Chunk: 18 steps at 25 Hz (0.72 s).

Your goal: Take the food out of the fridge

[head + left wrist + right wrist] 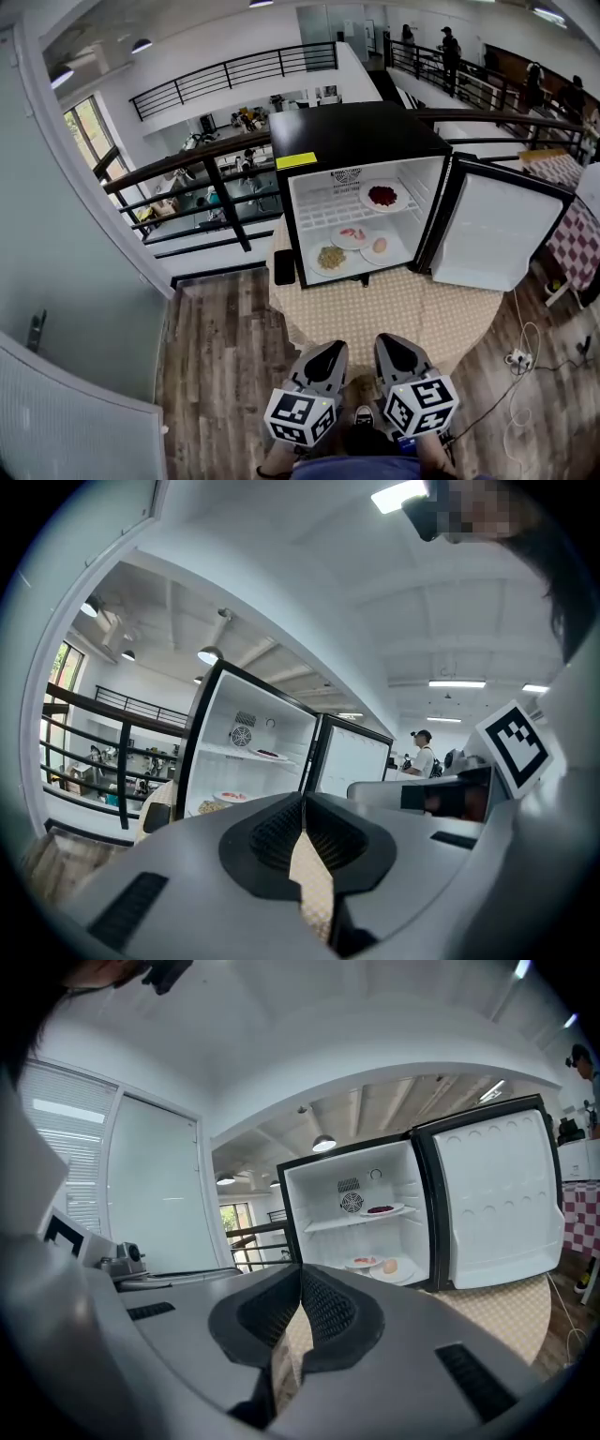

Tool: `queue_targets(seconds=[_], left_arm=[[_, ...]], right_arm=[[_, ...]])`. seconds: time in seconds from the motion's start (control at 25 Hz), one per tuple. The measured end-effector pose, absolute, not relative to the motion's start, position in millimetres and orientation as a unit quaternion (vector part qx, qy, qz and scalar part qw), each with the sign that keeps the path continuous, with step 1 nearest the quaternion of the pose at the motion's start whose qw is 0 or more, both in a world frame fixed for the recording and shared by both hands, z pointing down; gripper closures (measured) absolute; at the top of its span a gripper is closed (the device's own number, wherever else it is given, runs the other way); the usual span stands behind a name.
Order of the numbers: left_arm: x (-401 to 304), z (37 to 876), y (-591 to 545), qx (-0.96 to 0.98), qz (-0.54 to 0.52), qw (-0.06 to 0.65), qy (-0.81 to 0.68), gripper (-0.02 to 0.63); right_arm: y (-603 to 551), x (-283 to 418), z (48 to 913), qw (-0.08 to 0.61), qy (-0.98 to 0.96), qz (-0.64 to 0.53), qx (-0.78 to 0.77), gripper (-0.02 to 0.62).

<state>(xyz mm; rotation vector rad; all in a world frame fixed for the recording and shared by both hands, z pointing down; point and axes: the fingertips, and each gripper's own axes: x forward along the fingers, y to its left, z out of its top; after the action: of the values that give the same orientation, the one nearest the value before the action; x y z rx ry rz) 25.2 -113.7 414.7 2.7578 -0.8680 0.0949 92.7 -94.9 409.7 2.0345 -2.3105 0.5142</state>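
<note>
A small black fridge (361, 136) stands on a table with its door (492, 230) swung open to the right. On its wire shelf sits a plate of dark red food (382, 196). On the fridge floor lie three plates: pink food (351, 235), a pale bun (380, 246) and yellowish food (331, 258). My left gripper (330, 349) and right gripper (391, 341) hover side by side short of the table's near edge, both shut and empty. The fridge also shows in the left gripper view (253, 752) and the right gripper view (361, 1218).
A beige checked cloth (375, 314) covers the table. A black phone (284, 267) lies left of the fridge. A railing (187, 173) runs behind. A checked table (581, 239) stands at the right, with cables (520, 361) on the wooden floor. People stand far off at the back.
</note>
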Motion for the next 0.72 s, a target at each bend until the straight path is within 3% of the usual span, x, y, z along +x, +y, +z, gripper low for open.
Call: queue_targets(seconds=[0.72], left_arm=[[84,434,-166,0.922,0.053,0.120,-0.364,0.586]], right_arm=[[-163,133,433,0.028,-0.801,0.193,0.566,0.575]])
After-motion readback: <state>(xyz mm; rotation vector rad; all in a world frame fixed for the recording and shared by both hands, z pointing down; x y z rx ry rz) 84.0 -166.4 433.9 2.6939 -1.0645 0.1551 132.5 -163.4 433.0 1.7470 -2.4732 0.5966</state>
